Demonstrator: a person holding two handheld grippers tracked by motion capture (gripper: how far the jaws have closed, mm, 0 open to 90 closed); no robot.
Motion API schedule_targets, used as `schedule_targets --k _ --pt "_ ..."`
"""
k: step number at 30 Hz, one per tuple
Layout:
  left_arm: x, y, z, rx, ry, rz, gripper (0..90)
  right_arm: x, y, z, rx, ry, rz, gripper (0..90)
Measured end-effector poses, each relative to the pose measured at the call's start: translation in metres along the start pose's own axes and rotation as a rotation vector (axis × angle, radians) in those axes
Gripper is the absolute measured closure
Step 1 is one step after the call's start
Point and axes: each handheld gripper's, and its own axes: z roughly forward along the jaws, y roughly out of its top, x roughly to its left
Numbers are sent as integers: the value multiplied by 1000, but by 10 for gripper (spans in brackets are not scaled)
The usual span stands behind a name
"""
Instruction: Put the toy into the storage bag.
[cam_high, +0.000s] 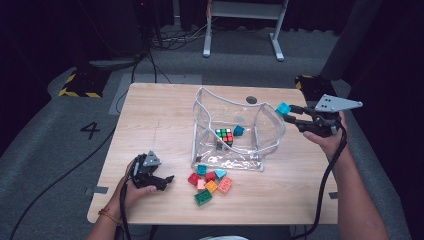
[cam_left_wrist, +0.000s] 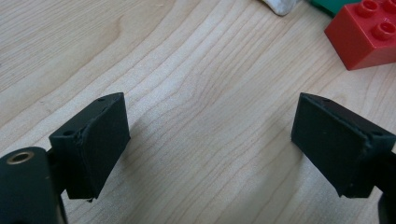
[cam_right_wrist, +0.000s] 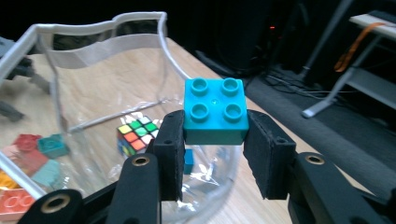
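Right tool (cam_right_wrist: 212, 140) pinches a teal block (cam_right_wrist: 215, 112) between its pads, raised at the rim of the clear bag (cam_high: 260, 117), hand reaching in from the right. Left tool (cam_left_wrist: 210, 140) is spread wide, low over the bare surface (cam_left_wrist: 196, 70), near a red block (cam_left_wrist: 366, 37).

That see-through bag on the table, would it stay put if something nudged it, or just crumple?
The clear bag would probably flex: its walls look thin and its rim wavy. It likely slides easily, holding just a puzzle cube and a small blue block. The white edging may help it stand.
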Motion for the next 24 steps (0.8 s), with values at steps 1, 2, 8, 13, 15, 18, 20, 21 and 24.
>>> schedule_targets --k 1,2,8,13,15,18,20,21,24 --pt "0 0 0 0 0 0 115 1 2 3 -2 17 -1 592" --pt "0 0 0 -1 0 -1 115 2 4 6 7 22 -4 593" --pt "0 0 0 0 0 0 115 9 16 28 57 82 -60 593" --pt "0 0 0 0 0 0 115 19 24 48 105 126 -130 592" --pt "0 0 0 0 0 0 115 23 27 56 129 148 -154 592" --pt "0 0 0 0 0 0 115 30 31 70 179 173 -196 593" --pt "0 0 0 0 0 0 115 33 34 79 207 194 -218 593" --pt "0 0 0 0 0 1 115 34 35 82 216 199 -220 592" --pt "0 0 0 0 0 0 115 38 40 96 279 227 -255 593"
